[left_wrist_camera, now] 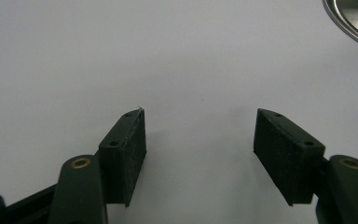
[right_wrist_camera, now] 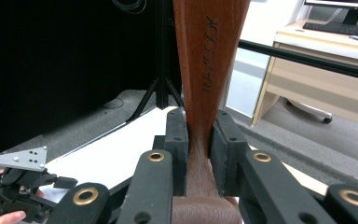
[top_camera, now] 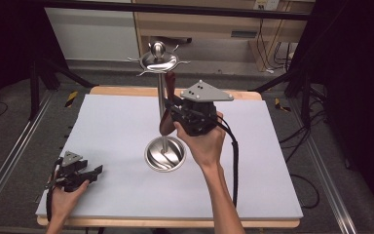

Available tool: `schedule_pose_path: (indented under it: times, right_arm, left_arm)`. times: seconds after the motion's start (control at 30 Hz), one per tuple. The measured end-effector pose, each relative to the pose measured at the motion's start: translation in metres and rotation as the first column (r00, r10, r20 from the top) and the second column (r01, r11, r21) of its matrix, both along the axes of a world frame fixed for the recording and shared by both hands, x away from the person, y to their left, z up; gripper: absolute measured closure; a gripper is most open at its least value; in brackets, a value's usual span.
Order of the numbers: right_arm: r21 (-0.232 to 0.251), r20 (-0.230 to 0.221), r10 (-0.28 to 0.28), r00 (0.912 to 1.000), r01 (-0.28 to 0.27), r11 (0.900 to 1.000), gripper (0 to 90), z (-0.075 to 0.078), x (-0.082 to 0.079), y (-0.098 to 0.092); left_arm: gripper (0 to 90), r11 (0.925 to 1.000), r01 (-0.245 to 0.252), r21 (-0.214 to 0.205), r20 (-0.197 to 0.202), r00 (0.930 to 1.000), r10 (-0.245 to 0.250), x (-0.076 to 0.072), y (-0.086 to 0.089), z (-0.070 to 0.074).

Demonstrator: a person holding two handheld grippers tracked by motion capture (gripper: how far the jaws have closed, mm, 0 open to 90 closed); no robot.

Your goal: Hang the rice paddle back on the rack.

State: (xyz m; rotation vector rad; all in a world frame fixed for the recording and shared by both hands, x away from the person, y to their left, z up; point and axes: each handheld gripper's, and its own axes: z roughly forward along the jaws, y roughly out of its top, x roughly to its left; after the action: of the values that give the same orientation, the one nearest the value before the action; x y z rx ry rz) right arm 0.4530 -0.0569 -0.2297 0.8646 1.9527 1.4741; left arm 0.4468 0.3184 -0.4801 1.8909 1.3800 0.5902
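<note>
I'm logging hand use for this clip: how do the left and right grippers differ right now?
The left gripper has its jaws wide apart with nothing between them, while the right gripper is shut on a brown wooden utensil handle. The left gripper sits low at the near left corner of the white mat; the right gripper is raised beside the steel utensil stand. Both are black, two-jawed and hand-held.

The right gripper [top_camera: 175,111] clamps a brown wooden utensil [top_camera: 167,119] beside the steel stand [top_camera: 164,155]; the left gripper [top_camera: 95,173] rests on the white mat [top_camera: 121,126], jaws apart.
</note>
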Motion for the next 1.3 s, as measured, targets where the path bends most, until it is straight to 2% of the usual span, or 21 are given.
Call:
schedule_pose_path:
  times: [0.27,0.33,0.43,0.63,0.73,0.97,1.2,1.3]
  right_arm:
    - [0.029,0.027,0.026,0.9993,-0.027,0.9992,78.6,-0.003,-0.008,-0.012]
    - [0.03,0.035,0.028,0.999,-0.03,0.9991,78.6,-0.003,-0.01,-0.017]
    - [0.062,0.033,0.039,0.9987,-0.041,0.9973,78.6,-0.006,-0.011,-0.031]
    - [0.107,0.026,0.03,0.9992,-0.033,0.9938,78.6,-0.009,0.0,-0.057]
    - [0.127,0.014,0.029,0.9995,-0.03,0.9914,78.6,-0.01,0.009,-0.064]
    - [0.133,0.002,0.06,0.9982,-0.06,0.9894,78.6,-0.007,0.033,-0.064]
    - [0.119,-0.018,0.072,0.9972,-0.069,0.9904,78.6,-0.003,0.045,-0.06]
    - [0.12,-0.024,0.082,0.9963,-0.079,0.9896,78.6,-0.003,0.046,-0.058]
  left_arm:
    - [33.7,1.0,0.0,0.004,-0.002,1.0,0.0,0.0,0.0,0.0]
    - [33.7,1.0,0.001,0.001,0.0,1.0,-0.001,0.0,0.0,0.0]
    - [33.7,1.0,0.0,0.006,-0.004,1.0,0.0,0.0,0.0,0.0]
    - [33.7,1.0,0.002,0.006,-0.004,1.0,-0.002,0.0,-0.002,-0.001]
    - [33.8,1.0,0.002,0.009,-0.007,1.0,-0.001,0.001,-0.002,-0.001]
    - [33.8,1.0,0.003,0.004,-0.007,1.0,-0.003,0.001,-0.001,-0.001]
    - [33.8,1.0,0.002,0.004,-0.008,1.0,-0.002,0.001,0.0,-0.001]
    - [33.8,1.0,0.0,-0.001,-0.006,1.0,0.0,0.001,0.0,-0.001]
